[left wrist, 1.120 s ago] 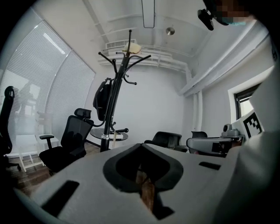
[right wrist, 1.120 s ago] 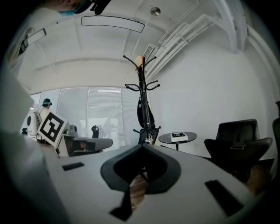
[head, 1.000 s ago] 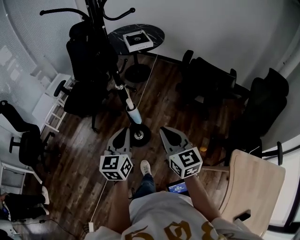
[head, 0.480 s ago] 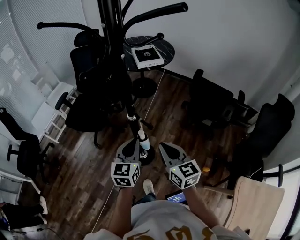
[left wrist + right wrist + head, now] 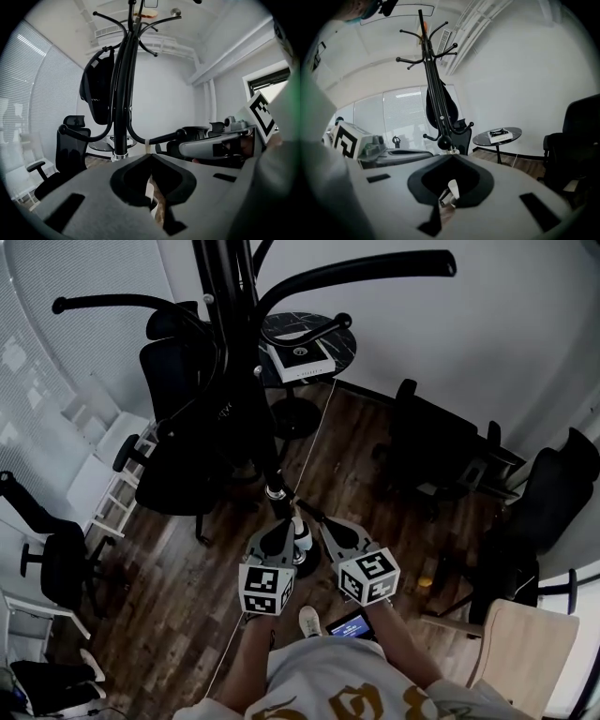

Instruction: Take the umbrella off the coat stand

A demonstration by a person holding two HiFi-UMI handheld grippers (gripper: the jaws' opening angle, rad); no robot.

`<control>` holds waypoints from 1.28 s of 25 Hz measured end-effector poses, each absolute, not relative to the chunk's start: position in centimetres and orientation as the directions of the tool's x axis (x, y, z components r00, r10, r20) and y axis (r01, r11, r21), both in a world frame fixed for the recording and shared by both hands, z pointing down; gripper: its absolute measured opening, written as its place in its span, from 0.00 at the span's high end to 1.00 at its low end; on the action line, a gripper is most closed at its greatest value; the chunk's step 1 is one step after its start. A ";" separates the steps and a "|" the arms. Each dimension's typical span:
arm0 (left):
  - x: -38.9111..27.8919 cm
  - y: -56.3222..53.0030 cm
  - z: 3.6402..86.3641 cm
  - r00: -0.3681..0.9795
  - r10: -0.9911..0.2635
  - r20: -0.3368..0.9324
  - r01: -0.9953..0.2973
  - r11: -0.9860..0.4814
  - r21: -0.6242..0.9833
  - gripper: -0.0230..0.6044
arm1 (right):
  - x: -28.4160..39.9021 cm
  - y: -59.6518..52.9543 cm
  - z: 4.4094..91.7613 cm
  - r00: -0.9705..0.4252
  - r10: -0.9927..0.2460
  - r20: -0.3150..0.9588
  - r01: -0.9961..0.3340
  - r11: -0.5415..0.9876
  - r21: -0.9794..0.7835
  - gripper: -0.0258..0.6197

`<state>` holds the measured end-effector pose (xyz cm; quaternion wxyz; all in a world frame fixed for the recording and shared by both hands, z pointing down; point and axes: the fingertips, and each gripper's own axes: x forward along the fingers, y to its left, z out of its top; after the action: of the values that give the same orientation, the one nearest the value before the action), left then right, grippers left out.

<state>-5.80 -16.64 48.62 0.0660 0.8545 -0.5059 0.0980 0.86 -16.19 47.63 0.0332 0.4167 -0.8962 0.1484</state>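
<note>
The black coat stand [image 5: 230, 334] rises in front of me, its pole [image 5: 123, 93] close in the left gripper view. A small folded whitish umbrella [image 5: 298, 532] hangs low on it by a pale strap [image 5: 146, 142] looped over a lower hook arm. Part of it shows under the jaws in the right gripper view [image 5: 452, 190]. My left gripper [image 5: 286, 527] [image 5: 150, 154] is shut and empty, its tip just left of the umbrella. My right gripper [image 5: 324, 521] [image 5: 451, 156] is also shut and empty, just right of it. A black bag [image 5: 96, 91] hangs higher up.
A round dark table [image 5: 328, 326] with a white box [image 5: 300, 357] stands behind the stand. Black office chairs [image 5: 178, 465] [image 5: 436, 446] ring the wooden floor. A light wooden chair [image 5: 534, 652] is at the right, and a lit screen [image 5: 352, 624] by my feet.
I have stepped closer to the stand. Both shut grippers have moved forward and now flank the hanging umbrella; the stand's arms loom larger overhead.
</note>
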 end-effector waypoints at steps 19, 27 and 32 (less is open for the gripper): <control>-4.4 -19.5 50.9 0.538 -0.799 0.268 -0.835 -0.549 0.040 0.85 | -0.6 -18.6 49.1 -0.660 -0.726 0.194 -0.749 0.612 -0.254 0.94; -4.0 -20.2 50.6 0.561 -0.782 0.271 -0.811 -0.585 -0.007 0.89 | -1.6 -19.1 49.9 -0.673 -0.709 0.211 -0.738 0.630 -0.240 0.94; -4.1 -20.3 50.9 0.586 -0.759 0.282 -0.795 -0.606 0.023 0.91 | -2.4 -19.3 50.0 -0.689 -0.696 0.202 -0.724 0.653 -0.221 0.94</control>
<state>-4.13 -20.35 50.92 0.0735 0.8875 -0.4380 0.1228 -2.44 -19.32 49.96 0.0498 0.3911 -0.9078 0.1430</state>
